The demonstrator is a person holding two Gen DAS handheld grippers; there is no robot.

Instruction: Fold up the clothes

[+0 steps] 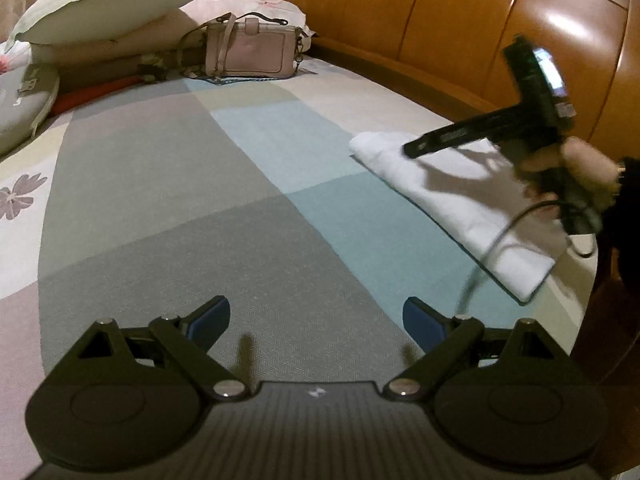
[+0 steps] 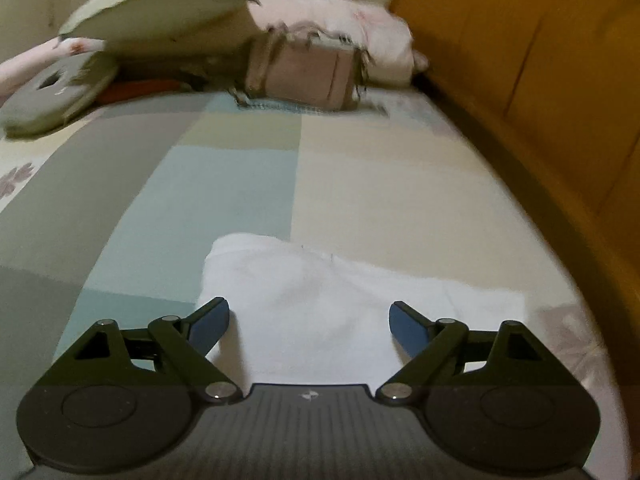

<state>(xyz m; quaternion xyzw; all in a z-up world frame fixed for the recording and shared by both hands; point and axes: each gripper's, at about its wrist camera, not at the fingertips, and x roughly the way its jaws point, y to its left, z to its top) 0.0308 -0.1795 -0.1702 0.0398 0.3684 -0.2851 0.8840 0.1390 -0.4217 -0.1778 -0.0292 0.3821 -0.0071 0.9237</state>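
No legible text or labels

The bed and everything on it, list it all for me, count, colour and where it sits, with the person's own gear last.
Folded garment: one, white, on the bedspread near the wooden board.
Handbag: one, pale pink, at the far end, against the pillows.
Pillows: at least two, pale green on top of pink floral, far end.
Cushion: one, grey, far left edge.
Bedspread: one, grey, blue and cream blocks.
Wooden board: one, orange-brown, along the bed's side.
Left gripper: open, over bare bedspread.
Right gripper: open, over the garment.
Hand: one, gripping the right gripper's handle.
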